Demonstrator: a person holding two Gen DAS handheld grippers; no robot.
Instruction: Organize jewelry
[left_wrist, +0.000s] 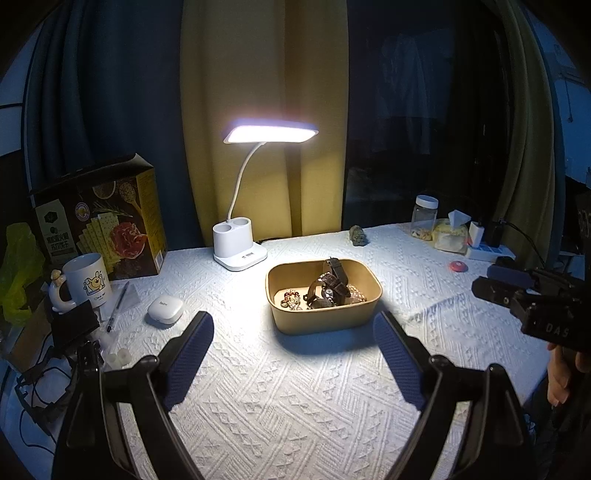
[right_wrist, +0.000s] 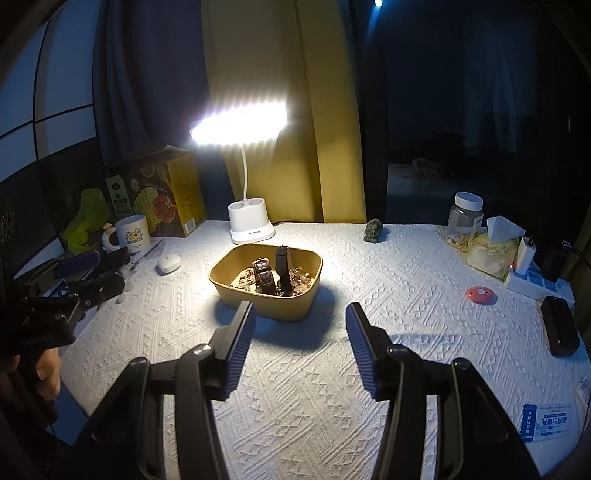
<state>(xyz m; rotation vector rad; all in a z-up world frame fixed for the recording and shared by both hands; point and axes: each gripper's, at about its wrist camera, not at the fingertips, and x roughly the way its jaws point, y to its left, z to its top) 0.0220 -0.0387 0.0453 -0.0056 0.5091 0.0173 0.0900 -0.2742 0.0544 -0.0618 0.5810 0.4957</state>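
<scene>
At the far left of the surface (left_wrist: 295, 406), which is covered by a white textured cloth, a cracker box (left_wrist: 107, 221) stands behind a white mug (left_wrist: 88, 282). A pen (left_wrist: 117, 306) and a white earbud case (left_wrist: 165, 309) lie just to the right of the mug. A lit desk lamp (left_wrist: 240, 251) stands behind the tan tray (left_wrist: 325, 321), which sits near the middle under the light. Inside the tray lie jewelry pieces (left_wrist: 293, 299) and 2 brown strap watches (right_wrist: 265, 277), 1 strap standing upright. The left tool (left_wrist: 293, 347) hangs in front of the tray, jaws wide and empty. The right tool (right_wrist: 301, 332) also hangs just short of the tray, jaws partly apart with nothing between them. Farther right are a small figurine (right_wrist: 375, 230), a clear jar (right_wrist: 466, 218), a tissue pack (right_wrist: 495, 243) and a red round object (right_wrist: 480, 294).
</scene>
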